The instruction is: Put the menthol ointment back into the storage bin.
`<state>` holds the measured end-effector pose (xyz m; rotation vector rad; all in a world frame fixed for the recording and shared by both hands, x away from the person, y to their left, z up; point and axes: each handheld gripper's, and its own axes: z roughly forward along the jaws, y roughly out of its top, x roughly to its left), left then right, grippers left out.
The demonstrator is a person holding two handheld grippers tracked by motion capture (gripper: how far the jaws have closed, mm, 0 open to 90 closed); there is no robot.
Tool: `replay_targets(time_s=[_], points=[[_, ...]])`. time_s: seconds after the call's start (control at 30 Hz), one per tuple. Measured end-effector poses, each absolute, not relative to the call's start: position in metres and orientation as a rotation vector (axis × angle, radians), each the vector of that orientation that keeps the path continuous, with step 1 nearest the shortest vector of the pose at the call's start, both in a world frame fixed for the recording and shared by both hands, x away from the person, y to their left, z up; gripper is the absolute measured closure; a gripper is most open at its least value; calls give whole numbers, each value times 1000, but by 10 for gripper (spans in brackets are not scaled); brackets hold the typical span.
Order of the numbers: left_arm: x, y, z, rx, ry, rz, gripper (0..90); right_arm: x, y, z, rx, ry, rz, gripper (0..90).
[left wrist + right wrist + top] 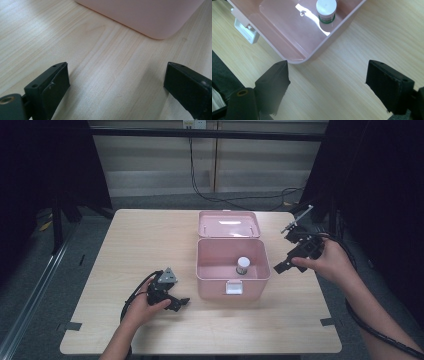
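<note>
A pink box [232, 270] stands mid-table with its lid [229, 224] swung open behind it. A small white-capped jar [243, 265] stands upright inside, toward the right front; the right gripper view looks down on the jar [326, 10] in the box [287, 30]. My left gripper [184, 303] rests low on the table, left of the box front, open and empty, with a box corner [155, 20] ahead of its jaws. My right gripper [281, 266] hovers just right of the box, open, nothing between its jaws.
A white latch [234, 287] hangs on the box's front wall, also in the right gripper view as the latch [245, 31]. Bare wooden table [140, 240] spreads on all sides. Black cables [210, 195] run over the floor behind the table.
</note>
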<state>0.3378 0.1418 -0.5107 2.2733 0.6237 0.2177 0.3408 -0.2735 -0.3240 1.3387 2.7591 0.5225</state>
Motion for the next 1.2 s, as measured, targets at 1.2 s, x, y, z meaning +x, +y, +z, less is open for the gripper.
replay_targets(time_s=[1.2], points=[[338,142,-511,2278,620,218,56,298,-312,-432,1356,2721,835,173]])
